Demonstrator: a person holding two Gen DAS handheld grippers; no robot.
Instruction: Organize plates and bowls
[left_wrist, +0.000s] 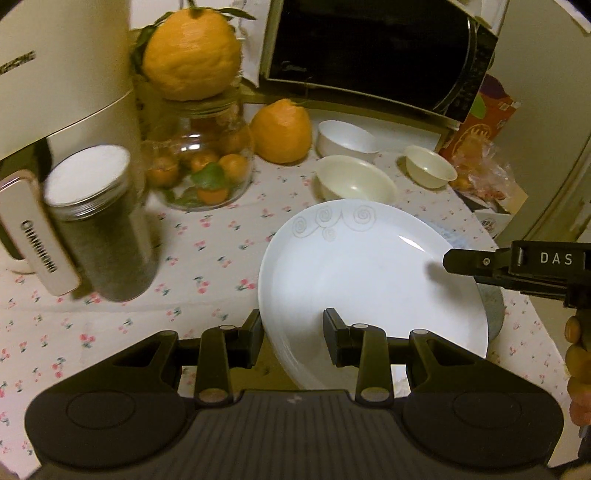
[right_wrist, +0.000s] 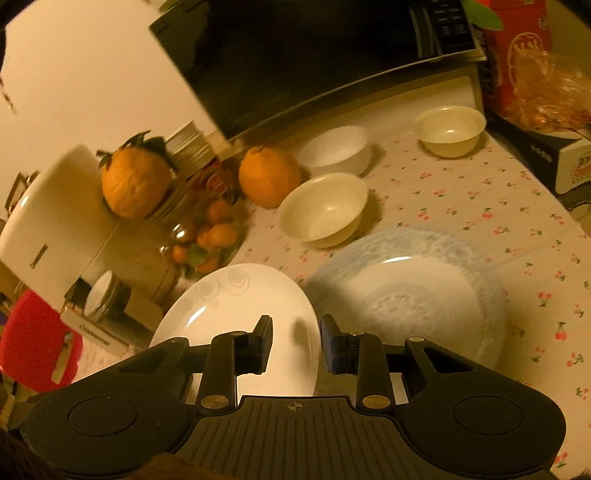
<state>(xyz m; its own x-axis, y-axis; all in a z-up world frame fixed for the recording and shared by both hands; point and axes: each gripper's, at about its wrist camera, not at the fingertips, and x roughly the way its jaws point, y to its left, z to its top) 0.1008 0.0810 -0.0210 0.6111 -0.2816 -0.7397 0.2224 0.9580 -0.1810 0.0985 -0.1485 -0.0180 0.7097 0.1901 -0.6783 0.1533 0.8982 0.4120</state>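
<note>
A white plate with grey swirls (left_wrist: 362, 273) (right_wrist: 236, 306) hangs tilted over the flowered tablecloth, held at both sides. My left gripper (left_wrist: 293, 332) is shut on its near left rim. My right gripper (right_wrist: 297, 338) is shut on the opposite rim, and in the left wrist view the right gripper (left_wrist: 458, 266) reaches in from the right. A blue-patterned plate (right_wrist: 406, 291) lies on the table just right of the held plate. Behind stand a cream bowl (right_wrist: 325, 210) (left_wrist: 354, 181), a white bowl (right_wrist: 334, 151) (left_wrist: 345, 138) and a small cream bowl (right_wrist: 448, 129) (left_wrist: 428, 166).
A microwave (left_wrist: 376, 48) fills the back. A glass jar of tangerines (left_wrist: 203, 166) with a big citrus on top, a second citrus (left_wrist: 282, 131), a metal-lidded canister (left_wrist: 96, 221) and a white appliance (left_wrist: 62, 66) crowd the left. A red box (right_wrist: 517, 48) stands back right.
</note>
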